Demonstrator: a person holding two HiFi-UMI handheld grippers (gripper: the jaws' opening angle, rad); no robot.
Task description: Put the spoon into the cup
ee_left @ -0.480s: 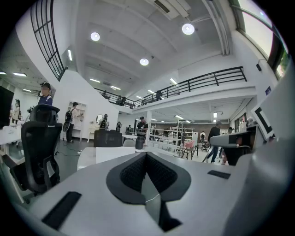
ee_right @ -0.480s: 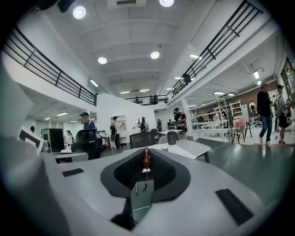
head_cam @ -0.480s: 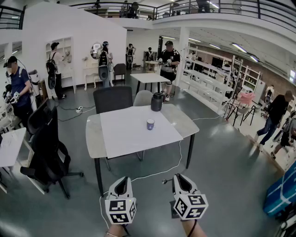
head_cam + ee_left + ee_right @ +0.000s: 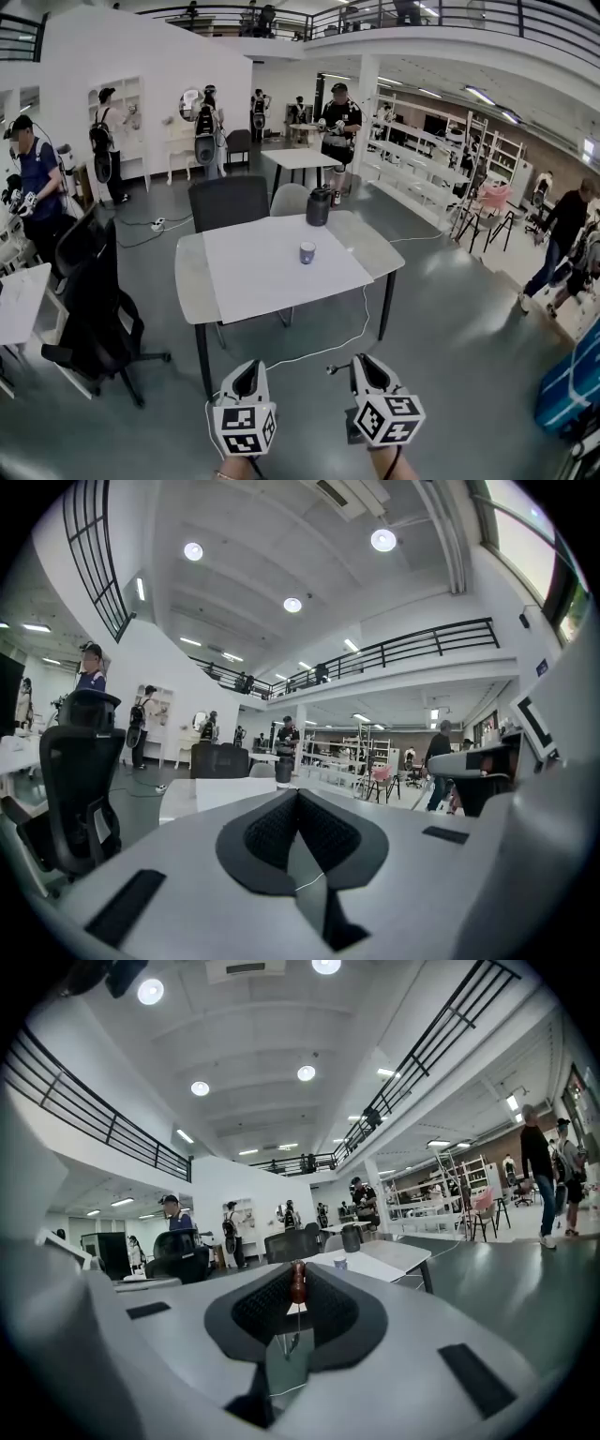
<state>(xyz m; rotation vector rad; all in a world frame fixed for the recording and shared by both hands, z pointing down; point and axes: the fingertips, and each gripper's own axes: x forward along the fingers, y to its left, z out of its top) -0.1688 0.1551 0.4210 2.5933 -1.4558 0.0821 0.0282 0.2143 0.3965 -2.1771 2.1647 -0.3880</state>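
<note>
Hardly anything shifts from half a second earlier: both claws hang at the same low spot short of the desk (image 4: 192,281), and only a walker far off to the right claw's side has stepped a little further away. The right claw (image 4: 367,367) is clenched on the spoon (image 4: 298,1283), whose reddish-brown end stands up between the pressed jaws, with a thin stem below it. The left claw (image 4: 247,375), just beside it, is clenched with nothing in it, its jaws meeting. The cup (image 4: 307,251), small and blue, stands well ahead of both claws and between their lines, on a white mat (image 4: 272,267) covering the desk. A dark jug (image 4: 319,206) stands beyond the cup, farther from the claws.
</note>
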